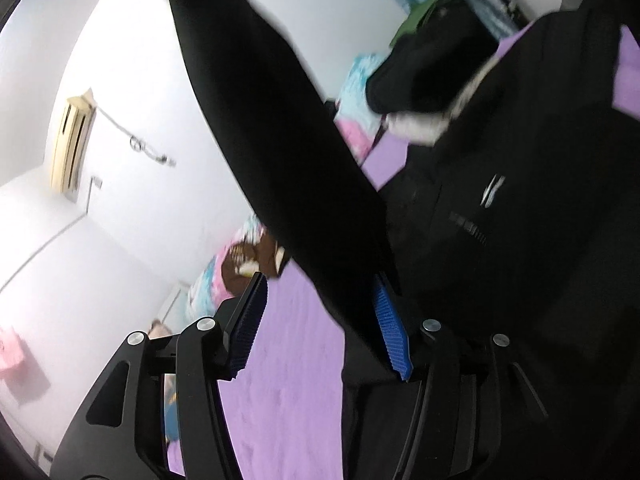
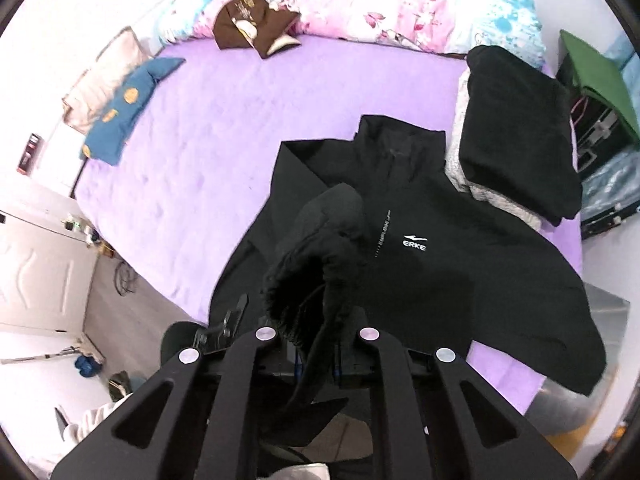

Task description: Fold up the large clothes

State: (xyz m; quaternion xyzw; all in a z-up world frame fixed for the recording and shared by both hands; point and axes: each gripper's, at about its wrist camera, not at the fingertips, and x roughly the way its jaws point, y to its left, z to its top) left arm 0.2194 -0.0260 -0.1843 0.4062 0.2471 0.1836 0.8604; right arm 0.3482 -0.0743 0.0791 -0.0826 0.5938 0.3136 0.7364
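Here left fingers [image 1: 320, 324] spread, right fingers [image 2: 318, 364] pinch black jacket [image 2: 420, 264] over purple bed [image 2: 192, 184].

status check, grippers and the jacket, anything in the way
Left gripper open, sleeve between pads, not clamped. Right gripper shut on black cloth. Jacket spread on bed, unfolded. Folded pile beside the collar.

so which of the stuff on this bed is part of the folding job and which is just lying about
In the job:
- black jacket, spread on the purple sheet
- its sleeve, clamped in the right gripper
- left gripper, open beside the sleeve

Lying about:
- folded black garment
- brown garment
- blue pillow
- floral quilt
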